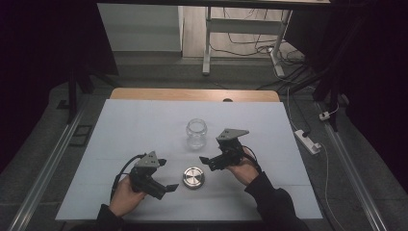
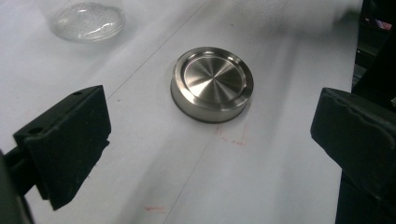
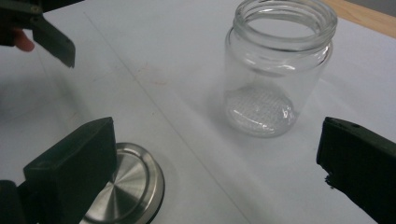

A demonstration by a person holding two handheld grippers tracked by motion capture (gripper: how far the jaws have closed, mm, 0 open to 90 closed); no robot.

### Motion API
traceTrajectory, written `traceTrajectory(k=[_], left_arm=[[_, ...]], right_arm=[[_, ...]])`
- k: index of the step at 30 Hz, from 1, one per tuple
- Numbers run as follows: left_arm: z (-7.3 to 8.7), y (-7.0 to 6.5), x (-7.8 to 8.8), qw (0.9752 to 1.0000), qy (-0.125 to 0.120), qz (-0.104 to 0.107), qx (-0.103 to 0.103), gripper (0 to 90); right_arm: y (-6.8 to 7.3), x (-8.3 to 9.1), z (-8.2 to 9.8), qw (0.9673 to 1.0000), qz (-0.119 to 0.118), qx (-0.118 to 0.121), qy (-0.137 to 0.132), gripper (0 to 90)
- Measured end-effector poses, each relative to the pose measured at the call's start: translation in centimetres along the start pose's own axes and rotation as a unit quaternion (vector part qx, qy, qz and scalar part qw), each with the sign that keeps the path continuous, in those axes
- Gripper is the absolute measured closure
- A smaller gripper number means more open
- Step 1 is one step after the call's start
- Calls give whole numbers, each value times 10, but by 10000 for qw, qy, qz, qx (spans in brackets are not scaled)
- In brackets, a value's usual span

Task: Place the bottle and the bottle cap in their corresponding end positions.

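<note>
An empty clear glass jar (image 1: pixel 197 133) stands upright without its lid near the middle of the white table (image 1: pixel 134 130). A round steel lid (image 1: pixel 193 177) lies flat in front of it, top side up. My left gripper (image 1: pixel 167 175) is open just left of the lid, jaws pointing at it. The left gripper view has the lid (image 2: pixel 212 84) centred ahead of the open gripper (image 2: pixel 212 135) and the jar's base (image 2: pixel 88 21) beyond. My right gripper (image 1: pixel 208 163) is open, right of the lid and below the jar. In its view the open gripper (image 3: pixel 215 158) frames the jar (image 3: pixel 275 70) and the lid (image 3: pixel 126 186).
A wooden strip (image 1: pixel 192 94) runs along the table's far edge. On the floor to the right lies a white power strip (image 1: pixel 308 140) with cables. A desk frame (image 1: pixel 208 43) stands behind the table. The left gripper's jaw tip (image 3: pixel 51 39) appears in the right gripper view.
</note>
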State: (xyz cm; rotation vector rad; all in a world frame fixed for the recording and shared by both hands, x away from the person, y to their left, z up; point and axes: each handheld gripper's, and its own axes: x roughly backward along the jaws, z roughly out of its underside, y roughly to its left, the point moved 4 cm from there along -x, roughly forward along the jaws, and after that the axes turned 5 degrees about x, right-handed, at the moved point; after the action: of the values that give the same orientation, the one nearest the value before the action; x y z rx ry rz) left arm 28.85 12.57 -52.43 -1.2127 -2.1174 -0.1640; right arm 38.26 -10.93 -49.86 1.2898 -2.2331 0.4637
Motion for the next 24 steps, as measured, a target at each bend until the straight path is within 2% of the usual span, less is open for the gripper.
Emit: traceTrajectory(k=[5,12,16,24], left_arm=[[5,0,4,10000,32,-65,41,0],[10,0,19,9998,-108,-138,117,0],[15,1,28,9993,-202,-167,247,0],[29,4,43,9984,-218,-319,422,0]], right_arm=[[6,5,5,10000,-30,48,22,0],[13,17,12,10000,-80,35,-16,0],[17,25,15,10000,-63,26,-50,0],[17,42,30,10000,48,-54,-29,0]])
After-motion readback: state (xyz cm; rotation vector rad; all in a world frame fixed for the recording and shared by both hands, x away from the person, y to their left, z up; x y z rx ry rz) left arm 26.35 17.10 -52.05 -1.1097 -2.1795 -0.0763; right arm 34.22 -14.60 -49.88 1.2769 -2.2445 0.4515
